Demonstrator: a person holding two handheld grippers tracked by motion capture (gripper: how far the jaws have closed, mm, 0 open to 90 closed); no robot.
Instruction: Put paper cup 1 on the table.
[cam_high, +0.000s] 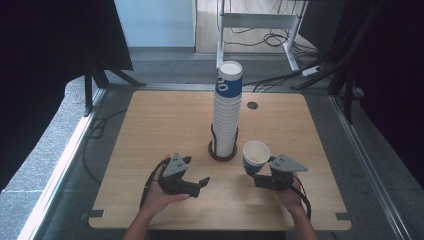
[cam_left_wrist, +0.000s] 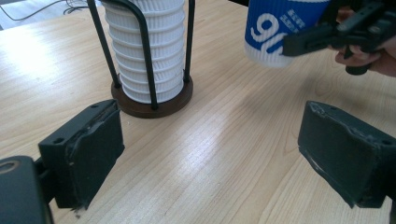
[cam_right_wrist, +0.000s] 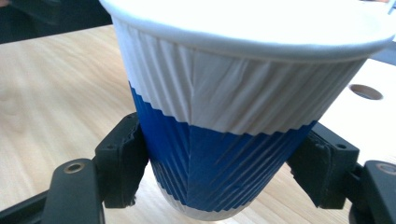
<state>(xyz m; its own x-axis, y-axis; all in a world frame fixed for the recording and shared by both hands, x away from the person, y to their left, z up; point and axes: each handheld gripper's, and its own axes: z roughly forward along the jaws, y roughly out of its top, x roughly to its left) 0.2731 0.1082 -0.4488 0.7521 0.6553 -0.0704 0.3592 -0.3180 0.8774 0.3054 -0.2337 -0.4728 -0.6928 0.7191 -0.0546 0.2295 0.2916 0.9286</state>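
A tall stack of ribbed white and blue paper cups (cam_high: 226, 112) stands in a black wire holder on a round dark base (cam_high: 222, 153) at mid-table; the same stack (cam_left_wrist: 147, 46) rises ahead in the left gripper view. My right gripper (cam_high: 256, 172) is shut on a single blue and white paper cup (cam_high: 255, 156), held upright just above the wood to the right of the stack. Its pads press on the cup's (cam_right_wrist: 233, 121) blue lower half. My left gripper (cam_high: 202, 185) lies low at the front left, open with only bare wood between its pads (cam_left_wrist: 91, 149).
The wooden table (cam_high: 165, 120) has a round cable hole (cam_high: 252, 105) behind the stack. Dark curtains flank both sides. A white desk frame and cables stand on the floor beyond the far edge. Bare wood lies left of the stack and along the front edge.
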